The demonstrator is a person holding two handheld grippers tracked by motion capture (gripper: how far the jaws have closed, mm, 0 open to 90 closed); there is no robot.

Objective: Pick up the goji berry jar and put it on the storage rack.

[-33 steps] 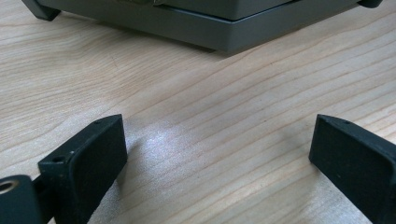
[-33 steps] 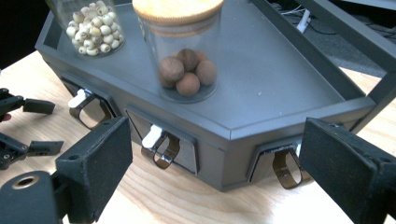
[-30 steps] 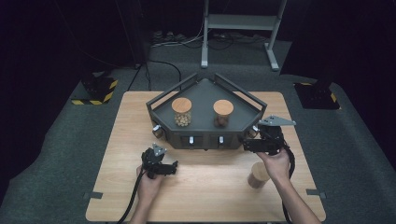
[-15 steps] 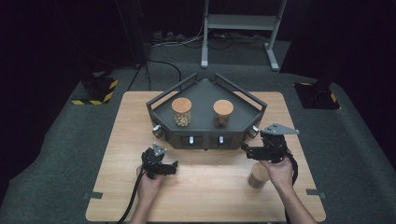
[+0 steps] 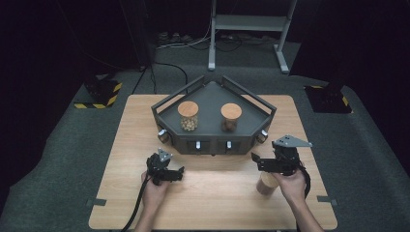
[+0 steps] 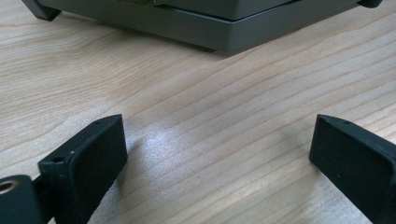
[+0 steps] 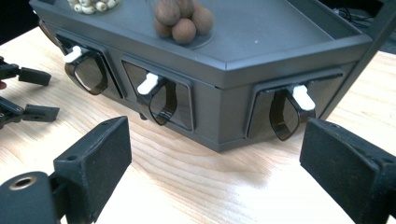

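Note:
A dark grey five-sided stand (image 5: 212,141) sits mid-table and carries two wood-lidded jars. One jar (image 5: 188,116) holds pale beads, the other (image 5: 231,117) brown balls. A third jar (image 5: 266,184) stands on the table, partly hidden under my right hand. My left gripper (image 5: 180,172) rests low on the wood left of the stand's front. It is open, with bare table between its jaws (image 6: 217,140). My right gripper (image 5: 256,163) hovers open before the stand's front right. In its own view (image 7: 215,140) it faces the white-levered scoops (image 7: 148,84).
The wooden table (image 5: 217,203) has free room along its near edge and at both sides of the stand. Dark carpet surrounds it. My left gripper (image 7: 28,93) shows far left in the right gripper view. The brown balls (image 7: 182,21) sit just above the stand's front edge.
My right gripper has come down and back toward the near edge, and it now covers part of the loose jar. The left gripper has stayed where it was.

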